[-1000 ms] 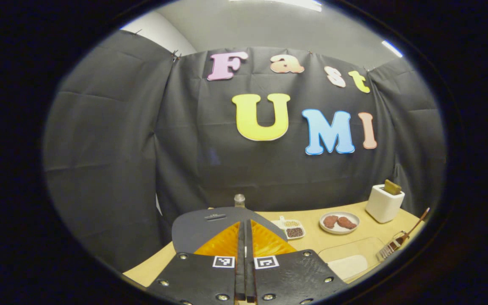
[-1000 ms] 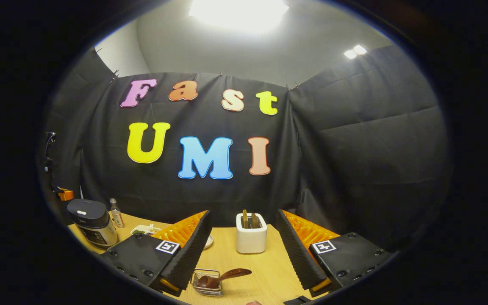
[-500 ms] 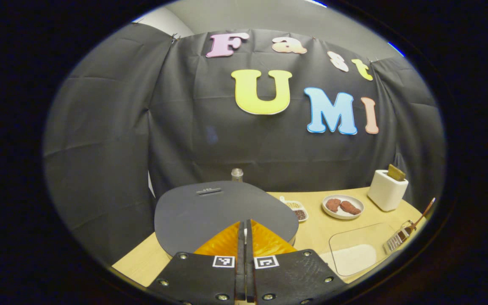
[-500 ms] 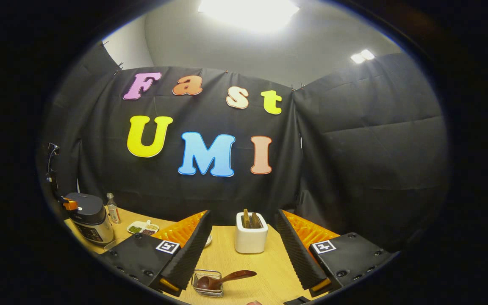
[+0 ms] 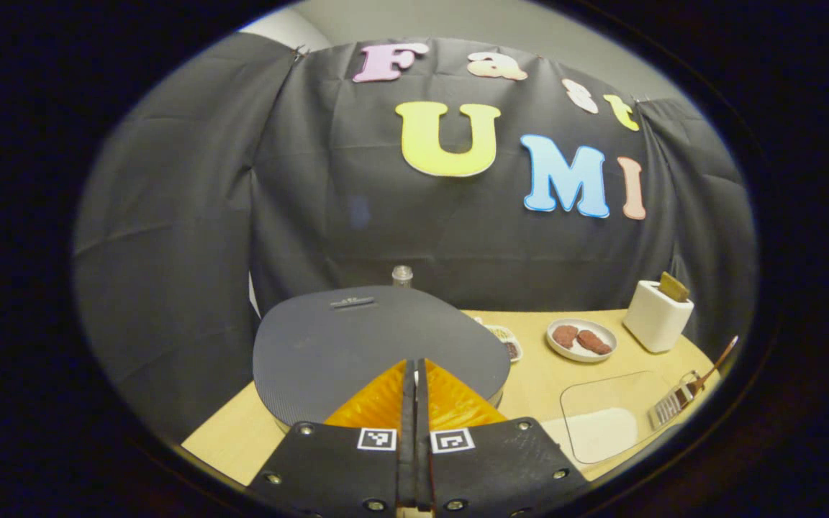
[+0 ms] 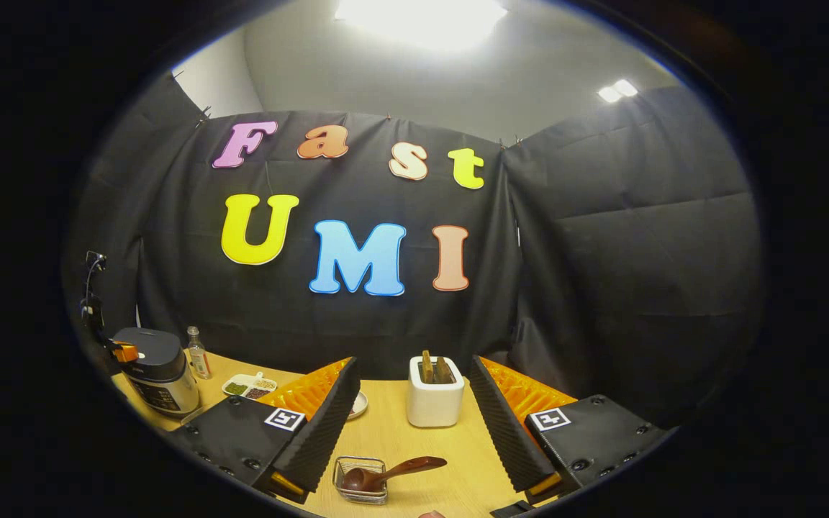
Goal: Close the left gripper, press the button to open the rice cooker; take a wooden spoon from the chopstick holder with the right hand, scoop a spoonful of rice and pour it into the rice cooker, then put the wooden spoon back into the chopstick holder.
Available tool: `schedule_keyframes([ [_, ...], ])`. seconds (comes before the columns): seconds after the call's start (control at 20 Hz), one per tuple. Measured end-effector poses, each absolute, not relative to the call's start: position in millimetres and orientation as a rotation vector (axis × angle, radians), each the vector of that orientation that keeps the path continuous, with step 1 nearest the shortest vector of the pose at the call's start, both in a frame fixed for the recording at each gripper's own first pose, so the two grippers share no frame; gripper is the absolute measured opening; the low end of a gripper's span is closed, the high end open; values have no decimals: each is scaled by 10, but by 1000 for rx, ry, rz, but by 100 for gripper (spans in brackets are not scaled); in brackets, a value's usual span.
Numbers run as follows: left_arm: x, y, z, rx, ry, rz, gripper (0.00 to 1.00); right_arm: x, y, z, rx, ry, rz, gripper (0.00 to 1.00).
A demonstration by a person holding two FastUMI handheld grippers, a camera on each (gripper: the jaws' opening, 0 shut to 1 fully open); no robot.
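Note:
The rice cooker (image 5: 378, 345) has a dark grey lid, which lies down and sits close under my left gripper (image 5: 414, 365). That gripper is shut with nothing between its fingers, and its tips hang over the lid's near edge. In the right gripper view the rice cooker (image 6: 159, 368) stands at the far left, with the left gripper (image 6: 124, 352) at its top edge. My right gripper (image 6: 413, 362) is open and holds nothing. Below and between its fingers a wire chopstick holder (image 6: 361, 480) holds the wooden spoon (image 6: 396, 471). A clear tray with white rice (image 5: 605, 432) lies right of the cooker.
A white toaster (image 6: 435, 392) stands at the back of the wooden table (image 6: 400, 439). A plate of meat (image 5: 580, 338), a small sectioned dish (image 6: 247, 387) and a bottle (image 6: 198, 352) sit near the cooker. Black cloth walls close off the back and sides.
My left gripper has come down and closer over the cooker lid, which now looks larger and lower in its view. The right gripper has barely drifted and stays open.

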State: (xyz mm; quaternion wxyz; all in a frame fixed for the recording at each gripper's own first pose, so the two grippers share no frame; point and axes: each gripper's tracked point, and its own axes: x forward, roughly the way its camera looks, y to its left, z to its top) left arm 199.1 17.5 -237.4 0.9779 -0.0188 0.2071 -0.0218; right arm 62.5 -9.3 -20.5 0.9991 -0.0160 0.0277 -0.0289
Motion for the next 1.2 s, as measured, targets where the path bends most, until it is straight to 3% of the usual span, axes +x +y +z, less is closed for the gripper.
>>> schedule_keyframes([
  [0.15,1960,186,-2205,-45,402,-24,3,611,-112,-123,-44,34,-49,97],
  [0.55,1954,380,-974,56,144,49,3,556,-177,-131,-19,26,-33,97],
  [0.85,1643,378,-254,40,32,67,2,628,-182,-268,20,51,-12,97],
  [0.9,1594,394,-148,39,16,70,7,646,-183,-305,26,57,-7,97],
  [1.1,1261,440,118,32,-30,82,81,744,-147,-488,48,87,13,97],
  [1.2,1120,477,191,38,-40,93,82,789,-143,-611,56,110,17,94],
])
